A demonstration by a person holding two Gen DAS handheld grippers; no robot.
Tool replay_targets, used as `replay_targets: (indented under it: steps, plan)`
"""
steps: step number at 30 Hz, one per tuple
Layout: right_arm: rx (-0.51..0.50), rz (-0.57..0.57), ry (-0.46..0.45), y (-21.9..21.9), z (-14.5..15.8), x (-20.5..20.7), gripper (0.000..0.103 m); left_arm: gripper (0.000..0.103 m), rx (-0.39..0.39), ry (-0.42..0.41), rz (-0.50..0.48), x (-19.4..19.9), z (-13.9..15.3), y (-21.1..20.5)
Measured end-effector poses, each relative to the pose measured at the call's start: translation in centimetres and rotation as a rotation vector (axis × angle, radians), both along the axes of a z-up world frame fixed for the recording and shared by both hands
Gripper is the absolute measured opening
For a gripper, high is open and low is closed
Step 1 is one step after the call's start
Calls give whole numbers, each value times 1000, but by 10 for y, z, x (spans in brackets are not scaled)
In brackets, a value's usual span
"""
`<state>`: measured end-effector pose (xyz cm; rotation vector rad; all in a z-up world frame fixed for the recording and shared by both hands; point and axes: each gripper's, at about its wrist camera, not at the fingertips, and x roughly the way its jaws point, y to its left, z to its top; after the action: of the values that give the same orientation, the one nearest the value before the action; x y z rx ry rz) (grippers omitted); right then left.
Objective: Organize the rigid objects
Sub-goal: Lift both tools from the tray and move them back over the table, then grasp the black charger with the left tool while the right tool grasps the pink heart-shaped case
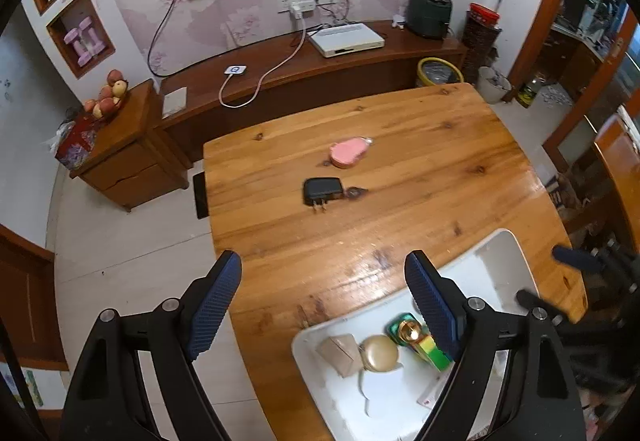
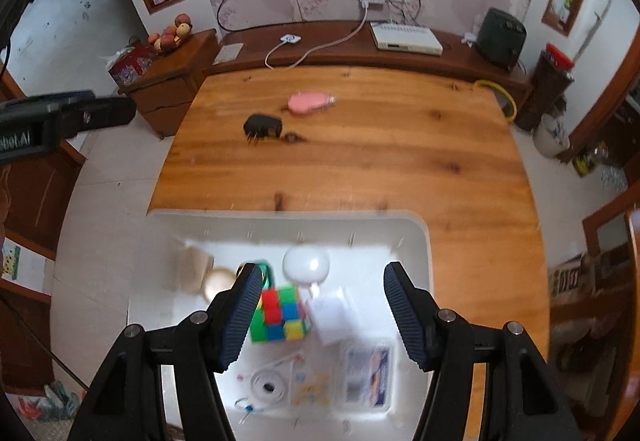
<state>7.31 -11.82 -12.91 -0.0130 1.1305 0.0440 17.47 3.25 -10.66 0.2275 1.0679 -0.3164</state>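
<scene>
- Left wrist view: the white bin (image 1: 504, 253) sits at the near edge of the table (image 1: 400, 121), within easy reach, and already holds a tan box (image 1: 340, 353), a round beige lid (image 1: 379, 353) and a green-and-gold item (image 1: 408, 329), apparently sorted.
- The black charger (image 1: 322, 191) and the pink object (image 1: 347, 152) lie loose on the bare wood, near each other and well apart from the bin; I judge them still to be collected.
- The left gripper (image 1: 324, 269) hangs over the table edge beside the bin, jaws spread wide, nothing between them, touching nothing.
- Right wrist view: the right gripper (image 2: 318, 281) hovers above the bin (image 2: 420, 241), over the colour cube (image 2: 282, 315) and a white round thing (image 2: 306, 265).
- Its jaws stand apart and empty; the cube lies below them, not pinched.
</scene>
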Motion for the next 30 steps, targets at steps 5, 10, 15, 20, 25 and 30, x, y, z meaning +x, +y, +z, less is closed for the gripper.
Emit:
replay_targets:
  steps: [5, 10, 15, 20, 25, 30]
  plan:
    - [-49, 57, -28, -6, 19, 43, 64, 86, 35, 29, -8, 22, -10, -9]
    - [-101, 135, -73, -8, 46, 96, 70, 90, 83, 77, -15, 52, -32, -23]
    - [-129, 181, -99, -11, 56, 153, 75, 90, 137, 111, 18, 87, -66, -33]
    - [-84, 233, -53, -12, 28, 220, 75, 90, 121, 168, 77, 119, -110, -39]
    - [-28, 294, 19, -10, -23, 273, 75, 90, 98, 199, 93, 139, -146, -48]
    - [54, 324, 95, -10, -70, 301, 75, 90, 59, 238, 122, 152, -176, -50]
